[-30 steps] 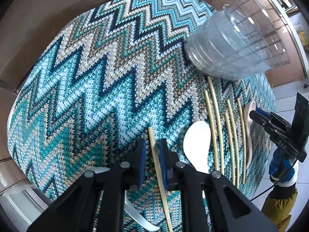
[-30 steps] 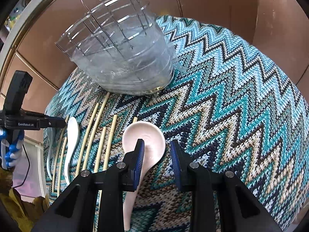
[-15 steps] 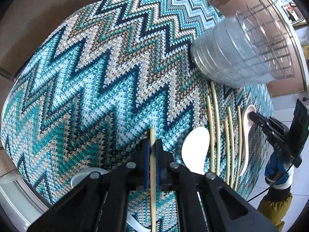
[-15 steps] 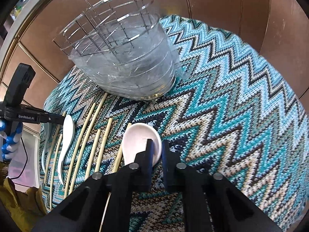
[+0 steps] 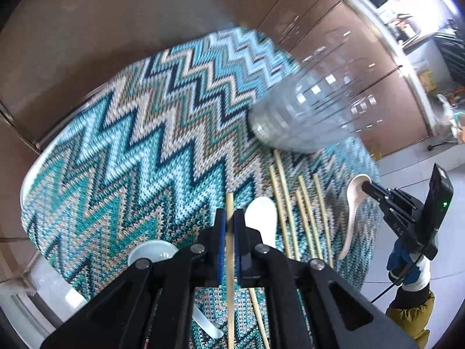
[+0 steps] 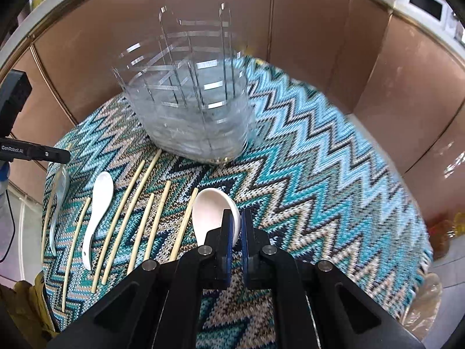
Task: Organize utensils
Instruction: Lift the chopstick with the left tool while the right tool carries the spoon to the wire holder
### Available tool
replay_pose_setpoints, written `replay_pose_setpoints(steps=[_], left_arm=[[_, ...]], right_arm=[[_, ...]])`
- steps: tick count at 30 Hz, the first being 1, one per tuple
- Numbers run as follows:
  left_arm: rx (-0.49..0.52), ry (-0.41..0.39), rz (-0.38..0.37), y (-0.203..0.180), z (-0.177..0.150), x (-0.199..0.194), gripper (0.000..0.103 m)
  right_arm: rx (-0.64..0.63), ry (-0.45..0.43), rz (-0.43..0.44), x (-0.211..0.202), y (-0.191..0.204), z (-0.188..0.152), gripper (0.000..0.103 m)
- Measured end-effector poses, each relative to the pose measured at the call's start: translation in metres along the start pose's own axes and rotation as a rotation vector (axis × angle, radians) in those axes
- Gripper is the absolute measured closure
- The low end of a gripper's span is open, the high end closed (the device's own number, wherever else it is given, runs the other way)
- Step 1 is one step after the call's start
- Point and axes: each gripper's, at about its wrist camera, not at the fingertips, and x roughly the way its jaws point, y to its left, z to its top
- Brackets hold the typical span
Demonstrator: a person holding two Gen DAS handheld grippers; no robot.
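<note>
Work has only begun: your left gripper (image 5: 228,226) pinches one chopstick (image 5: 229,261), your right gripper (image 6: 237,226) pinches a white spoon (image 6: 213,213). The far holder (image 6: 191,122) looks empty; more chopsticks (image 6: 136,206) and spoons (image 6: 97,212) wait nearby.

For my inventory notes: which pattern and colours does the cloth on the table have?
The tablecloth has a knitted zigzag pattern in teal, light blue, beige and navy; the right wrist view shows it best.

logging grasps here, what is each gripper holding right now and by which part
Left gripper is shut on a chopstick near its far end. Right gripper is shut on the white spoon at the bowl's rim.
</note>
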Motion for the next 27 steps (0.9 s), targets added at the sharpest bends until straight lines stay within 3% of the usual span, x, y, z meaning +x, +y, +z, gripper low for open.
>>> replay_pose_setpoints(steps=[15,23,27], left_arm=[[0.092,-0.284,-0.071,-0.03,-0.001,-0.089,0.098],[0.124,-0.509,-0.189,-0.075,0.046,-0.142,0.098],[0.11,-0.644,-0.235,-0.097,0.072,-0.153,0.098]], right_arm=[[0.074,-0.244,-0.126,-0.093,0.021,0.003,0.098],[0.12,-0.437,-0.142,-0.131,0.036,0.046,0.098],[0.165,-0.539,-0.199,-0.134,0.038,0.07,0.098]])
